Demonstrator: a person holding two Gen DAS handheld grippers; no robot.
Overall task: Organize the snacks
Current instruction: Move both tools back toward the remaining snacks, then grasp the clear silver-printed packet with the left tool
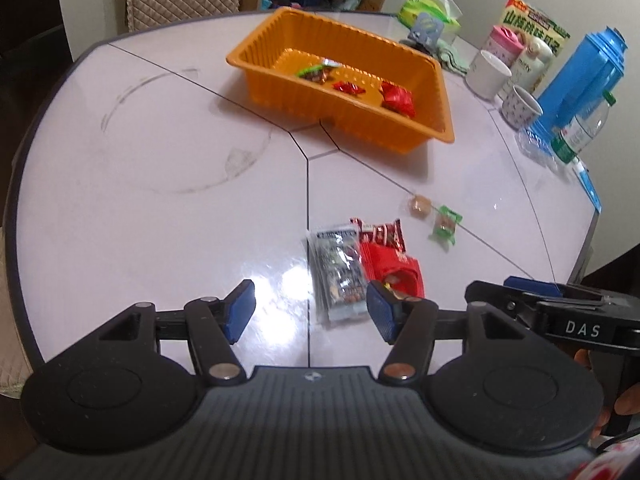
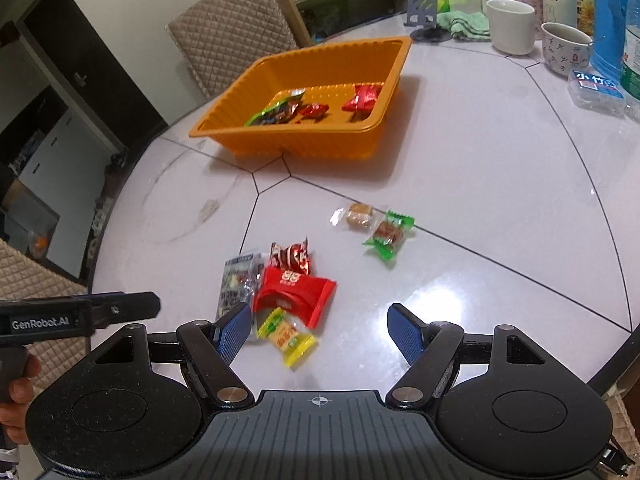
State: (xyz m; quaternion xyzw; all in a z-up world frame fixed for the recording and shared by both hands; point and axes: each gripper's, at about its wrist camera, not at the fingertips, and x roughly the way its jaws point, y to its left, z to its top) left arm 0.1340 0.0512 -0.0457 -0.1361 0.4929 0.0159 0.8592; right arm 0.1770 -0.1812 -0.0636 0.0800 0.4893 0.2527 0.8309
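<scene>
An orange tray (image 1: 416,136) (image 2: 224,124) stands mid-table and holds three wrapped snacks (image 1: 396,98) (image 2: 362,98). Loose snacks lie nearer me: a silver packet (image 1: 338,272) (image 2: 236,280), a big red packet (image 1: 394,268) (image 2: 296,290), a red-and-white candy (image 1: 380,234) (image 2: 290,256), a yellow candy (image 2: 288,338), a green-wrapped candy (image 1: 446,224) (image 2: 388,236) and a clear-wrapped brown sweet (image 1: 418,204) (image 2: 358,214). My left gripper (image 1: 310,308) is open, low over the silver packet. My right gripper (image 2: 320,334) is open, just above the yellow candy.
Along the table's far right edge stand two white mugs (image 1: 488,72) (image 2: 512,24), a blue jug (image 1: 584,80), a pink tumbler (image 1: 502,42), a water bottle (image 1: 580,128) and a small clear box (image 2: 596,90). A quilted chair (image 2: 232,40) stands behind the tray.
</scene>
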